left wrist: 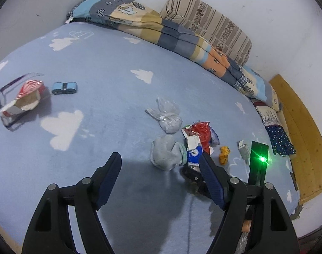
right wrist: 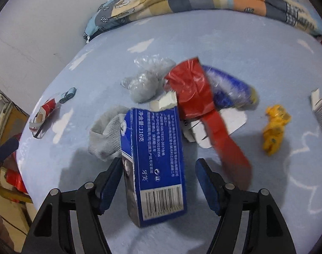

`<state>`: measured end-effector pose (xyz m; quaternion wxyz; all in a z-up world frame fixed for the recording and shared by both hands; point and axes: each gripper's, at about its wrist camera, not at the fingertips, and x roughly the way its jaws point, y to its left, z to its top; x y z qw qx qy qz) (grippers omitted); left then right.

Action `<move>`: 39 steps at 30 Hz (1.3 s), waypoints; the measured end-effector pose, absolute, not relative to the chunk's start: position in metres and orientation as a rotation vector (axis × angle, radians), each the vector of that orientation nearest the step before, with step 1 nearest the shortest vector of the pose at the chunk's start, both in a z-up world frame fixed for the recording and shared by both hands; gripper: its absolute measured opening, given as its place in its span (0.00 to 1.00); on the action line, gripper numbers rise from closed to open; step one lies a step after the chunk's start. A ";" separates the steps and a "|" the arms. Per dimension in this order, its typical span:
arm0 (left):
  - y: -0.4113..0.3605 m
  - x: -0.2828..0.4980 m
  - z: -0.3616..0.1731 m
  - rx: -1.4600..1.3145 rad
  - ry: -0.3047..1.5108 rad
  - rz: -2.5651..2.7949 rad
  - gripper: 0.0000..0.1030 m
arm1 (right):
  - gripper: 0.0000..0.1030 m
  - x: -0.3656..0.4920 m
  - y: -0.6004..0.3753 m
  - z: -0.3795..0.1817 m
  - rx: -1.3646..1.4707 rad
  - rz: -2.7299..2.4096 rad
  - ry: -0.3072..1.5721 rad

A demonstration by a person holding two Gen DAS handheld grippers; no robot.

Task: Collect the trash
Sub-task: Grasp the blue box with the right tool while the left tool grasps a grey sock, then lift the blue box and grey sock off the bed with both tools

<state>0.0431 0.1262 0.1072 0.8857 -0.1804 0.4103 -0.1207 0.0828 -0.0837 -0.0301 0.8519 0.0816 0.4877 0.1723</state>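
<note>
Trash lies on a blue cloud-print bed sheet (left wrist: pixel 97 67). A blue toothpaste box (right wrist: pixel 154 165) lies between the fingers of my open right gripper (right wrist: pixel 158 165); the jaws stand apart from its sides. Beside it are a red plastic wrapper (right wrist: pixel 195 97), a blue-white wrapper (right wrist: pixel 226 86), a clear plastic bag (right wrist: pixel 144 84), a grey sock (right wrist: pixel 106 135) and a yellow wrapper (right wrist: pixel 275 127). My left gripper (left wrist: pixel 161 163) is open and empty, above the sheet near the sock (left wrist: pixel 165 152) and box (left wrist: pixel 193 154). The right gripper's fingers (left wrist: pixel 192 175) show there.
A red-striped carton (left wrist: pixel 23 99) and a small blue roll (left wrist: pixel 64 87) lie at far left. A white small box (left wrist: pixel 243 148) lies right. A folded quilt (left wrist: pixel 182 36) and pillow (left wrist: pixel 209 23) line the wall. Wooden bed frame (left wrist: pixel 298 127) at right.
</note>
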 end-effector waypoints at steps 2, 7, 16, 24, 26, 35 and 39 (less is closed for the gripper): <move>0.119 0.049 0.102 -0.371 0.869 -0.254 0.73 | 0.53 0.080 -0.087 -0.032 0.207 0.374 1.033; 0.096 0.066 0.078 -0.354 0.929 -0.257 0.73 | 0.51 0.054 -0.105 -0.010 0.282 0.389 1.010; 0.064 0.107 0.036 -0.309 1.000 -0.213 0.73 | 0.51 -0.052 -0.154 0.044 0.329 0.351 0.920; 0.045 0.108 0.027 -0.236 0.989 -0.253 0.25 | 0.51 -0.075 -0.183 0.032 0.430 0.270 0.901; 0.039 0.100 0.035 -0.203 0.972 -0.265 0.22 | 0.51 -0.072 -0.187 0.033 0.413 0.242 0.886; 0.008 0.034 0.079 -0.114 0.858 -0.359 0.18 | 0.51 -0.068 -0.197 0.041 0.338 0.153 0.807; -0.001 0.005 0.102 -0.064 0.801 -0.383 0.18 | 0.51 -0.069 -0.203 0.048 0.324 0.126 0.762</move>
